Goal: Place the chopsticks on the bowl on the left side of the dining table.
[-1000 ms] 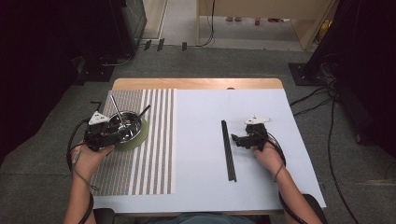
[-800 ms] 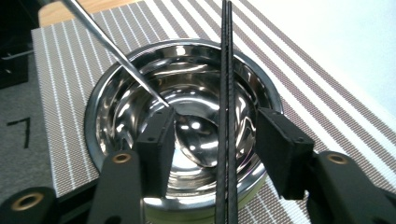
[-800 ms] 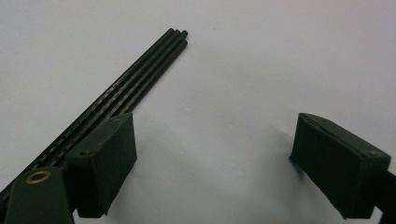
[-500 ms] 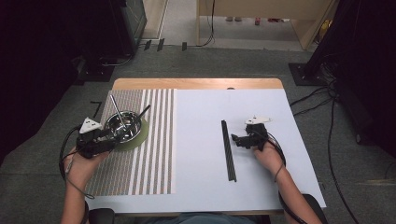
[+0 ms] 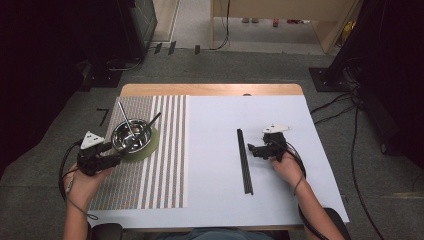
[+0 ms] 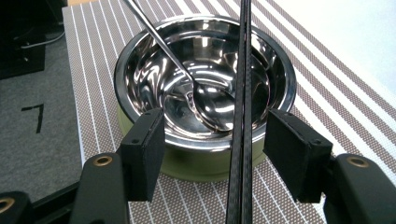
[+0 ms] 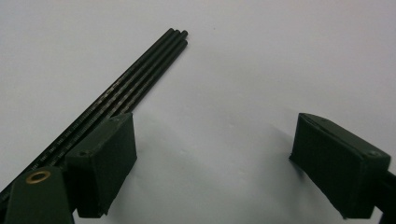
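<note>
Left claw (image 6: 212,156): just opening – wide, black chopsticks (image 6: 243,112) loose between pads, resting on steel bowl (image 6: 140,60).
Right claw (image 7: 212,163): wide, empty – beside black sticks (image 7: 140,79).

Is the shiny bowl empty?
No, a spoon lies inside the bowl, and black chopsticks rest across it.
</note>
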